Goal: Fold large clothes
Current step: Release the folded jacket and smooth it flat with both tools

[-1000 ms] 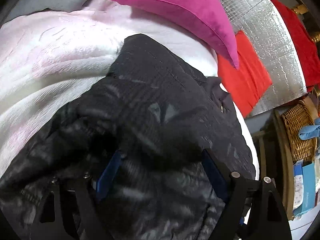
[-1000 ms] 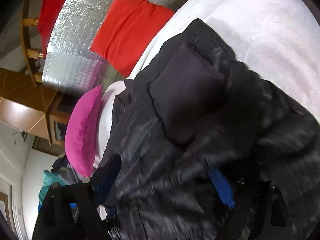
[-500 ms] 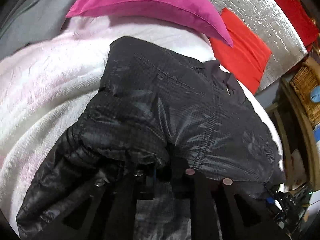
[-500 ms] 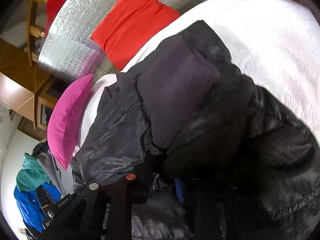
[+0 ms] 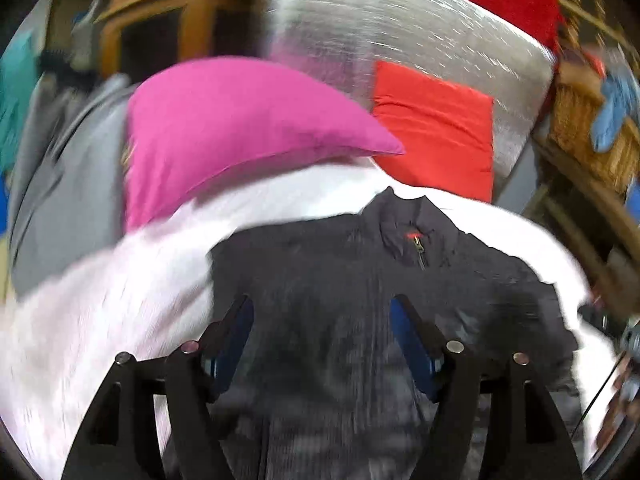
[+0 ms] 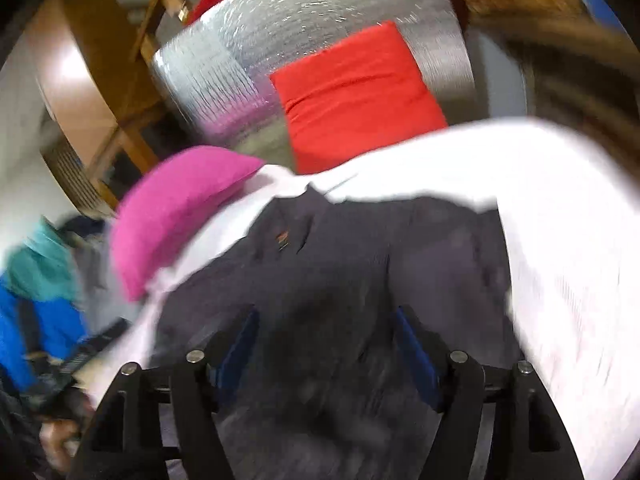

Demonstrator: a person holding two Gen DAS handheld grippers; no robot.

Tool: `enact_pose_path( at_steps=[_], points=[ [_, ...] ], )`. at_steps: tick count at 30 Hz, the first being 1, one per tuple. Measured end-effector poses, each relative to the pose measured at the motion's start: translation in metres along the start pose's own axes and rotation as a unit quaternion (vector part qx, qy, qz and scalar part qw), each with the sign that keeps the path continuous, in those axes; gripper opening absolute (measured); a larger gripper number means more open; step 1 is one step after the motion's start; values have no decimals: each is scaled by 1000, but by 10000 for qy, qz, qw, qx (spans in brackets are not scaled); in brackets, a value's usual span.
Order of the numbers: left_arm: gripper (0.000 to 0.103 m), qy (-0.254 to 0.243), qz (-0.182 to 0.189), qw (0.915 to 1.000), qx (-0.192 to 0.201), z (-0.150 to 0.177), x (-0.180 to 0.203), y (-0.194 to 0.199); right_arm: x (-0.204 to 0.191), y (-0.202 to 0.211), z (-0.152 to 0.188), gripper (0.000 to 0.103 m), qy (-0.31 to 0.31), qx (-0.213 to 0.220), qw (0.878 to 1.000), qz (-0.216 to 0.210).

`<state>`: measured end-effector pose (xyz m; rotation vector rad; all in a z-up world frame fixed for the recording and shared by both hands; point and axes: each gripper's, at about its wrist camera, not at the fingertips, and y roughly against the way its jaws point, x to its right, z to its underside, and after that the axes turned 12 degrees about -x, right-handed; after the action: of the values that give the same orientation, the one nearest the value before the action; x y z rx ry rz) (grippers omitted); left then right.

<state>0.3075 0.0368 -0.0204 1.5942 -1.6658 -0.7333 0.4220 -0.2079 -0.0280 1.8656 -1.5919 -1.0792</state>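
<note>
Jacket (image 5: 332,280), black and quilted, lies spread on the white blanket (image 5: 100,320) covering the bed, collar and zipper pull (image 5: 419,246) pointing away from both cameras toward the red cushion (image 5: 436,128). Both views are blurred by motion. Left gripper (image 5: 322,320): jaws are opening, standing wide apart, blue pads clear of the fabric; the jacket shows between them but lies below, not pinched. Right gripper (image 6: 326,328): jaws likewise opening, set wide, pads pressing on nothing, the dark cloth visible between and beneath them. Magenta pillow (image 5: 224,120) rests on the blanket's far left, just beside the jacket's shoulder. Silver quilted panel (image 5: 400,28) stands upright behind the red cushion. A wicker basket (image 5: 588,128) sits at the right edge of the left view.
</note>
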Motion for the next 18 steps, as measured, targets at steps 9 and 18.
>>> enact_pose_path(
  at_steps=[9, 18],
  points=[
    [74, -137, -749, 9942, -761, 0, 11, -105, 9, -98, 4, 73, 604, -674, 9875, 1293],
    [74, -276, -937, 9944, -408, -9, 35, -77, -9, -69, -2, 74, 448, -282, 9915, 1190]
  ],
)
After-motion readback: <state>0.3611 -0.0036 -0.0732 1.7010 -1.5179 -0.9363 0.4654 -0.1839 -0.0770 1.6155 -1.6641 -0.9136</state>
